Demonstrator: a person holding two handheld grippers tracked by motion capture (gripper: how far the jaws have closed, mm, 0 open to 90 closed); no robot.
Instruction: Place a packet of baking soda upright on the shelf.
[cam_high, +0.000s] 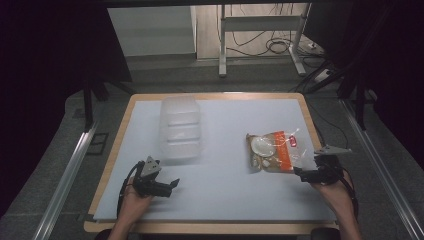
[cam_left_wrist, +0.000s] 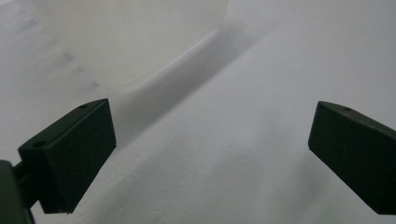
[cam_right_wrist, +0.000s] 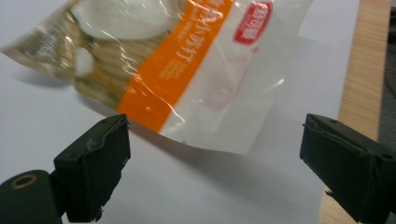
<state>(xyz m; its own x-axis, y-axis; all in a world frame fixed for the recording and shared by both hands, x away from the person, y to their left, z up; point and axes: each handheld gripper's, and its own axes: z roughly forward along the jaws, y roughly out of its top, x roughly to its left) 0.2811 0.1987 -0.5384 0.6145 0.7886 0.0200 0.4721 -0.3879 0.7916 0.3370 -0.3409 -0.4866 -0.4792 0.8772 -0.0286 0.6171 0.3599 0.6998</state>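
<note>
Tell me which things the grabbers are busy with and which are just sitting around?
In use: snack bag, right gripper open just short of it; clear plastic box, left gripper open and facing it.

Just around: white table sheet, metal stand and cables on the floor behind.

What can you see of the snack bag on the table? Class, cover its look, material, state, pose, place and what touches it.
The snack bag is a glossy clear plastic packet with an orange band, a red logo near one end and pale round pieces inside. It looks sealed and lies flat on the white table sheet, at the right side near the wooden edge. Its clear, crinkled end points toward the right gripper, whose jaws stand open just short of it; nothing but the sheet touches it.
</note>
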